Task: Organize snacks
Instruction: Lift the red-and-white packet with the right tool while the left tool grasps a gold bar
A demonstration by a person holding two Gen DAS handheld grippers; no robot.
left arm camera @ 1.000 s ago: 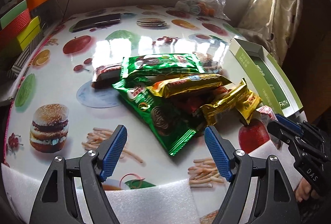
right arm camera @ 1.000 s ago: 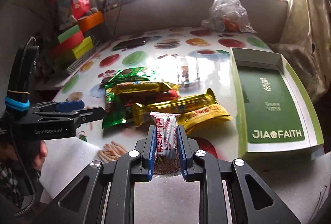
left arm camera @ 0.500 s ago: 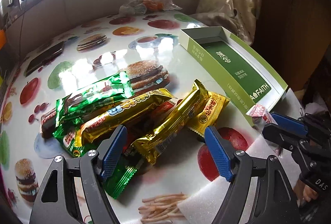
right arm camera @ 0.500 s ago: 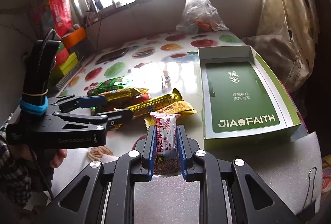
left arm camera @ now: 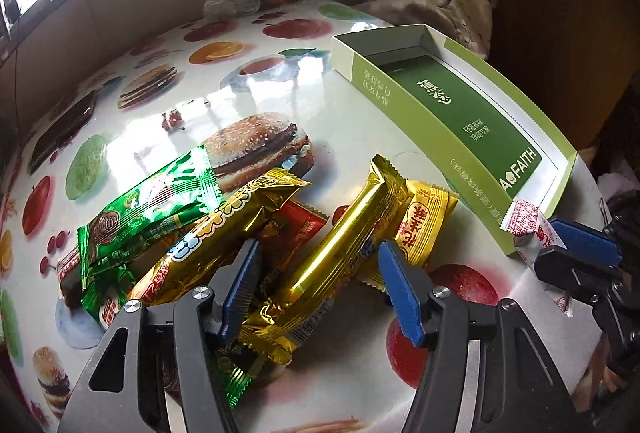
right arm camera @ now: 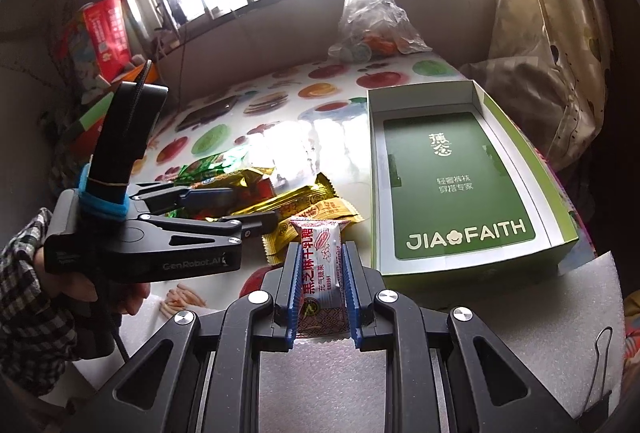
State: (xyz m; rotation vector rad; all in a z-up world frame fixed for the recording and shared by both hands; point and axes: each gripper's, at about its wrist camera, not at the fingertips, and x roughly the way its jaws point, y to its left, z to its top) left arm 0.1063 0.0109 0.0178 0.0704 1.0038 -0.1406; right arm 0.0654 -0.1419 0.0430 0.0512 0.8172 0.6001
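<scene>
A pile of snack packets lies on the fruit-print table (left arm camera: pixel 280 81): a long gold bar (left arm camera: pixel 340 253), a small yellow packet (left arm camera: pixel 424 225), a second gold bar (left arm camera: pixel 224 233), a red packet (left arm camera: pixel 296 233) and green packets (left arm camera: pixel 148 209). My left gripper (left arm camera: pixel 316 285) is open, its jaws on either side of the long gold bar's near end. My right gripper (right arm camera: pixel 320 273) is shut on a red-and-white candy packet (right arm camera: pixel 322 273), held above the table just left of the near end of the open green box (right arm camera: pixel 456 185). The box also shows in the left wrist view (left arm camera: pixel 460 121).
A clear plastic bag (right arm camera: pixel 368 25) with fruit sits at the table's far edge. A dark phone (right arm camera: pixel 208 111) lies at the far left. White foam sheet (right arm camera: pixel 460 345) covers the near edge. Coloured boxes (right arm camera: pixel 96 113) stack at the left; a curtain (right arm camera: pixel 552 33) hangs at the right.
My left gripper has swung right and moved in low over the pile, now straddling the long gold bar. My right gripper has lifted the candy packet and moved toward the green box.
</scene>
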